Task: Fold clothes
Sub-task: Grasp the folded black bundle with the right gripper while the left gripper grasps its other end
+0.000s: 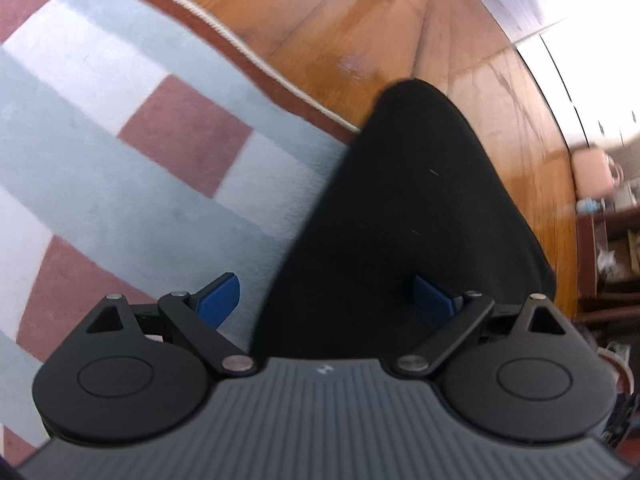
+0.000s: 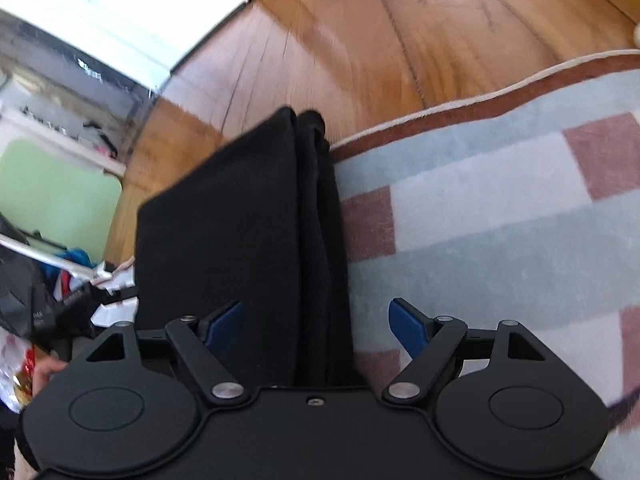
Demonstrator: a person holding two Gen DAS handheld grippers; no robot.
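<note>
Black garment (image 1: 400,208) folded into a long strip across the checked rug's (image 1: 100,184) edge and the wooden floor (image 1: 360,32), my left claw (image 1: 326,300) released above it, my right claw (image 2: 316,324) likewise spread wide, gripping nothing.

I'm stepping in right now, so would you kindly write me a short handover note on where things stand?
Left gripper: open, nothing pinched.
Right gripper: open, nothing pinched.
Black garment: lies partly on the checked rug, partly on the wood floor; both grippers straddle it.
Done: it looks folded lengthwise into a narrow strip with layered edges.
Left: probably the crosswise fold, then tidy it.
</note>
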